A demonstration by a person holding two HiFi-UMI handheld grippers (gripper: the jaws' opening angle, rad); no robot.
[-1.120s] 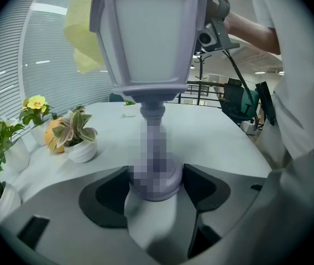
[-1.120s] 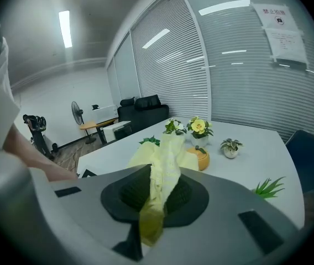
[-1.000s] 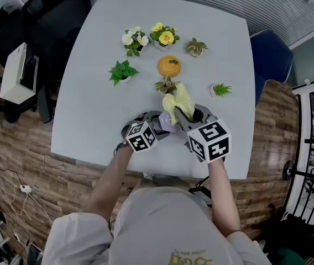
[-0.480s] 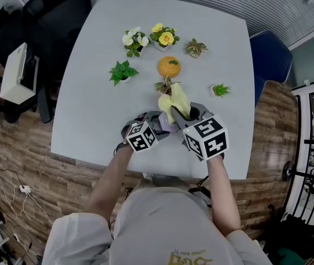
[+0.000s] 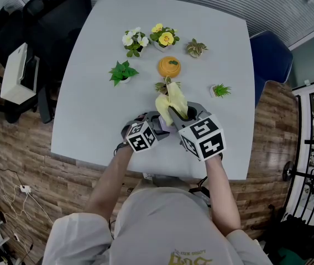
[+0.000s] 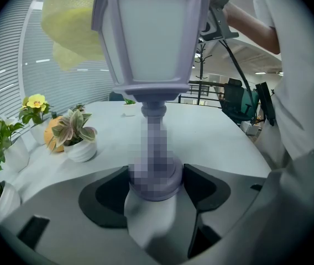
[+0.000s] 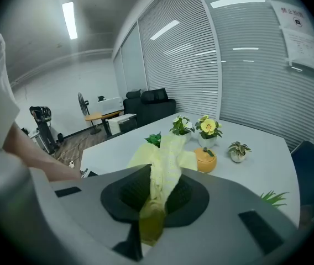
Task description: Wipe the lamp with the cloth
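A lavender lantern-style lamp (image 6: 151, 37) stands in front of me, and my left gripper (image 6: 154, 184) is shut on its round base. In the head view only a bit of the lamp (image 5: 164, 123) shows between the two grippers. My left gripper (image 5: 152, 127) sits at the table's near edge. A yellow cloth (image 7: 165, 159) is pinched in my right gripper (image 7: 156, 195) and sticks up out of its jaws. From above, the cloth (image 5: 171, 101) rises over the lamp top with my right gripper (image 5: 180, 117) just right of the lamp. The cloth (image 6: 68, 26) hangs beside the lamp head's upper left.
On the grey table (image 5: 90, 93) stand an orange pumpkin pot (image 5: 169, 66), white flowers (image 5: 134, 39), yellow flowers (image 5: 164, 36), a green plant (image 5: 122, 72), a variegated plant (image 5: 167, 85) and two small plants (image 5: 220, 89). A black chair (image 5: 46, 15) is at left, a blue chair (image 5: 267, 54) at right.
My right gripper has shifted a little to the left with the cloth, closer over the lamp. The left gripper and lamp have stayed put.
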